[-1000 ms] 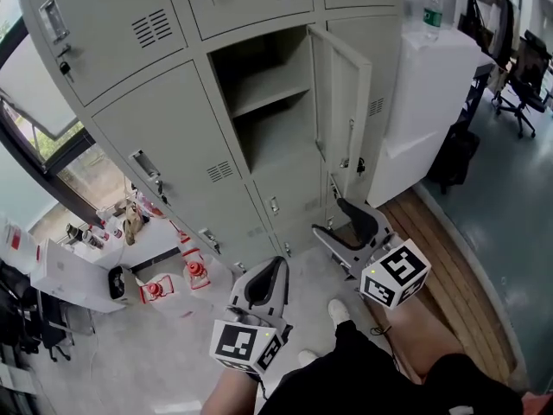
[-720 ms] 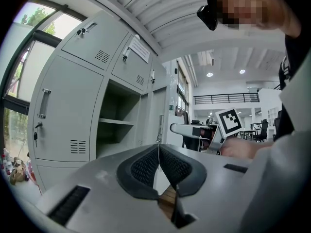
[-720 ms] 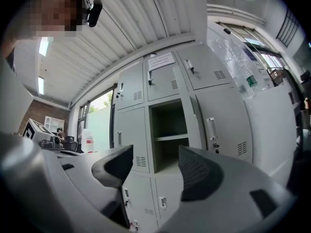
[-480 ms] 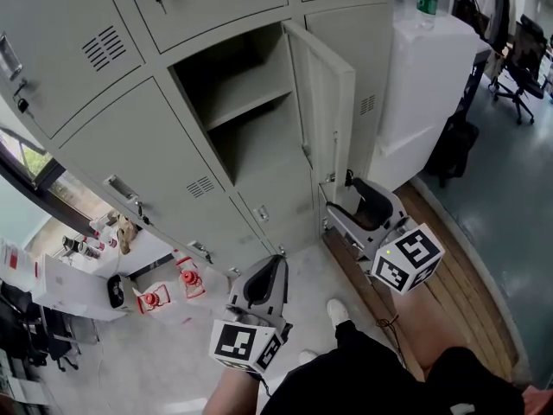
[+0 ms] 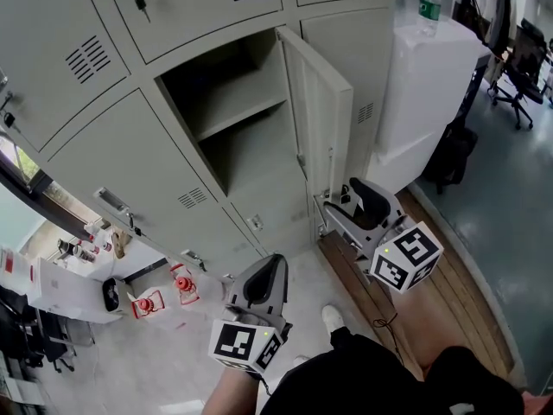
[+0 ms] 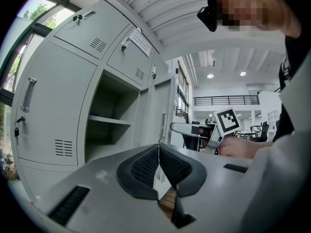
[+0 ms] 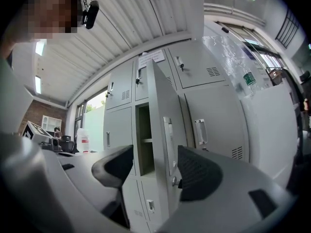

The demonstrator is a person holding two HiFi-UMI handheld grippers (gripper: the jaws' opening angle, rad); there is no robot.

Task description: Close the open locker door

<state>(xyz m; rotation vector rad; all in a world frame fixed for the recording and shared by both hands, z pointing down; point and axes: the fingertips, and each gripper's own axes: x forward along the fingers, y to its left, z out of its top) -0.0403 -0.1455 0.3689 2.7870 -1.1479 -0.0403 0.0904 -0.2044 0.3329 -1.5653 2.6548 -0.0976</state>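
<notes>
The open locker door (image 5: 324, 119) swings out to the right of its empty compartment (image 5: 229, 124), which has one shelf. My right gripper (image 5: 344, 206) is open, its fingertips close to the door's lower free edge by the latch. In the right gripper view the door (image 7: 163, 125) stands edge-on, framed by the two pads, with my right gripper (image 7: 155, 171) apart from it. My left gripper (image 5: 263, 277) hangs low in front of the lockers, shut and empty; its pads meet in the left gripper view, where my left gripper (image 6: 158, 163) points at the open compartment (image 6: 109, 125).
A white cabinet (image 5: 428, 93) with a water bottle (image 5: 429, 5) stands right of the lockers. Office chairs (image 5: 523, 67) are at far right. A wooden floor strip (image 5: 441, 275) runs under the right gripper. Red items (image 5: 181, 284) and a window lie at left.
The right gripper has moved up and toward the door's lower edge. The head view has shifted right along the lockers. The left gripper has stayed put.
</notes>
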